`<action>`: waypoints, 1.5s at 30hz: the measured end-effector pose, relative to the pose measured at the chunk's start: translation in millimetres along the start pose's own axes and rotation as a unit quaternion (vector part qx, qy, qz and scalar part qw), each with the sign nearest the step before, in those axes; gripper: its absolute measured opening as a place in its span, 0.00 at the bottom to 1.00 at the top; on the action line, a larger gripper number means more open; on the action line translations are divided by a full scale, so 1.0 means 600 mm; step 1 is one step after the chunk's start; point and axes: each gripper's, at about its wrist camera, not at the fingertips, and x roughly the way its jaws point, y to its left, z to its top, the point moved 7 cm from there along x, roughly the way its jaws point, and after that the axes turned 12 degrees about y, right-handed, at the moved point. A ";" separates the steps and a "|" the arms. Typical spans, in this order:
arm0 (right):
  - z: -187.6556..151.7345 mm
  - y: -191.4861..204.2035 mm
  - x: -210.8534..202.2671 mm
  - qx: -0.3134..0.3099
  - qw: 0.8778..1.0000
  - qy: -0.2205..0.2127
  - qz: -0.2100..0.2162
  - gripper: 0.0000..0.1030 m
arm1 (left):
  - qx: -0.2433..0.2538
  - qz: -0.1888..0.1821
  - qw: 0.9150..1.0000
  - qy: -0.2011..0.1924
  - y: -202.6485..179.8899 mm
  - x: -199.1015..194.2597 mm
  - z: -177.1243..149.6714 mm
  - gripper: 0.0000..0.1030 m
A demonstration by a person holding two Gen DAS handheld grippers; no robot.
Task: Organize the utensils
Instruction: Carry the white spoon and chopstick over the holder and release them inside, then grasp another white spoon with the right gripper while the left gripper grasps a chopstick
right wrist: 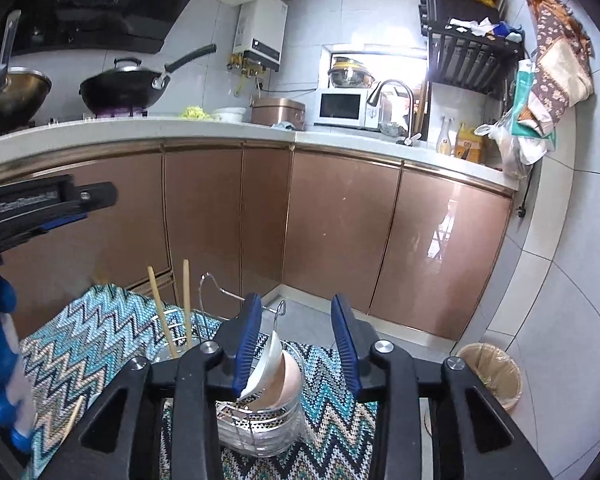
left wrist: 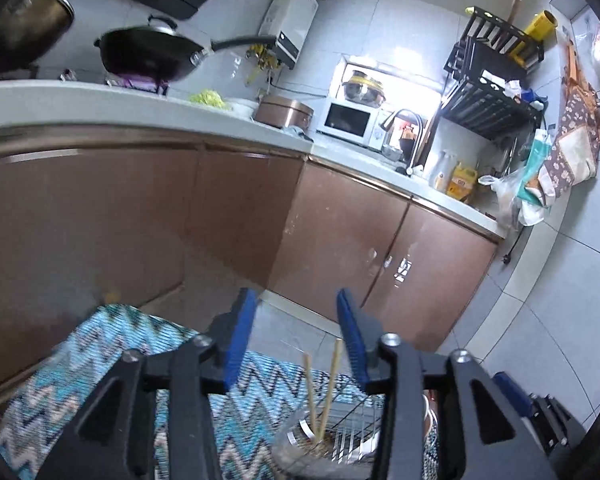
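Both grippers sat low over a zigzag-knit mat [right wrist: 84, 344] in teal, white and black, with brown glossy cabinet doors [right wrist: 332, 232] filling mid-frame behind.

Left gripper [left wrist: 298, 336]: jaws stood apart, blue ribbed pads, nothing between them. Two pale wooden chopsticks [left wrist: 320, 392] stood upright-ish, leaning apart in a V, in a round metal holder [left wrist: 296, 440] at lower centre of the left view, below and between the fingers, not touching them.

Right gripper [right wrist: 298, 340]: jaws also apart, not pressing on anything. In the gap at lower centre was a wire-and-perforated-steel drainer [right wrist: 260, 428] holding a white bowl [right wrist: 266, 364] and a pinkish bowl [right wrist: 290, 376], both tilted on edge. A thin wire hook [right wrist: 280, 312] rose between the fingers. The white bowl overlapped the left pad in view; couldn't tell if it touched.

In the right view the chopsticks [right wrist: 162, 312] were left of the drainer, in their holder just beside it. One more wooden stick [right wrist: 74, 416] lay at lower left on the mat. A blue gloved hand [right wrist: 4, 360] and the left gripper's body crowded the left edge.

Around: white counter [right wrist: 140, 128], black wok [right wrist: 120, 88] upper left, white microwave [right wrist: 340, 106] centre, black wall rack [right wrist: 472, 52] upper right, lined round bin [right wrist: 492, 372] on grey floor tiles lower right.
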 end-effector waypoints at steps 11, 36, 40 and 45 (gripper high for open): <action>0.004 0.010 -0.155 0.010 0.999 -0.030 0.040 0.56 | 0.010 0.054 0.998 -0.010 0.108 -0.206 -0.012 0.54; 0.000 0.040 -0.487 0.029 0.977 -0.183 0.104 1.00 | -0.013 0.112 0.992 -0.062 0.237 -0.545 -0.082 0.79; -0.009 0.047 -0.474 0.033 0.976 -0.176 0.123 1.00 | -0.021 0.098 0.995 -0.009 0.257 -0.510 -0.107 0.79; -0.030 0.077 -0.411 0.017 0.985 -0.096 0.143 1.00 | -0.032 0.080 0.993 0.085 0.284 -0.428 -0.155 0.79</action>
